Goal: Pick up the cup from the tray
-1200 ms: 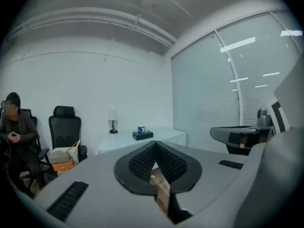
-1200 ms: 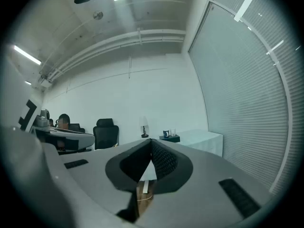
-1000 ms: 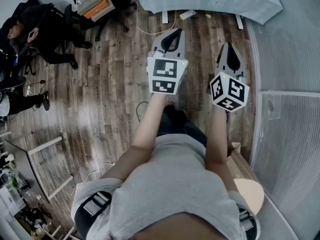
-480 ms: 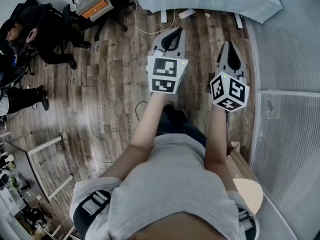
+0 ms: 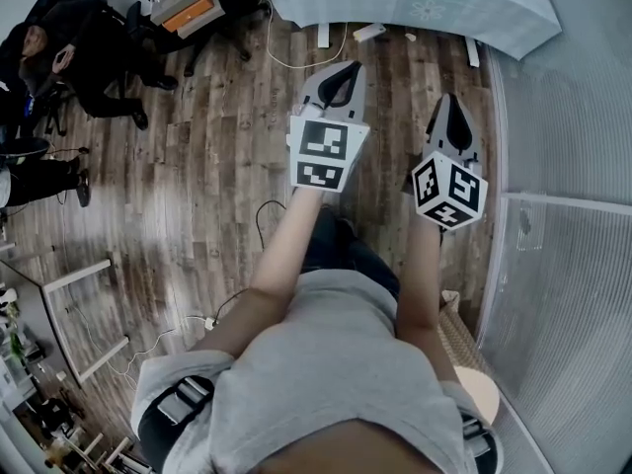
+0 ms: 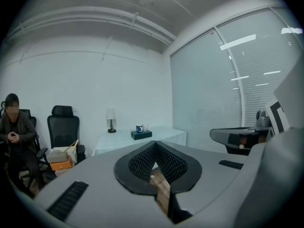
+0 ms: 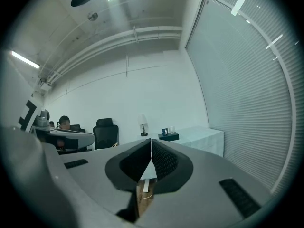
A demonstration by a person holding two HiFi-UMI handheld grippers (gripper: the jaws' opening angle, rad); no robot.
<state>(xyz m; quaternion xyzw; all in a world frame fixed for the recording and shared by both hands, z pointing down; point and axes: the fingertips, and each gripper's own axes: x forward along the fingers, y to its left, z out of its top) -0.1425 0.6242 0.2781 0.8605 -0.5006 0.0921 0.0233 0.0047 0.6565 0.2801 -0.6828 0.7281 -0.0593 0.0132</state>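
Nothing is done yet. My left gripper [image 5: 346, 67] and right gripper [image 5: 450, 100] both have their fingers pressed together, holding nothing. The cup [image 7: 164, 132] stands on the far bench [image 7: 199, 133], well apart from me, so the approach, grasp and lift are all still to do.

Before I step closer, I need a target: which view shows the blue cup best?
Right gripper view: the blue cup stands clear on the table. Left gripper view shows it too, slightly softer; head view doesn't.
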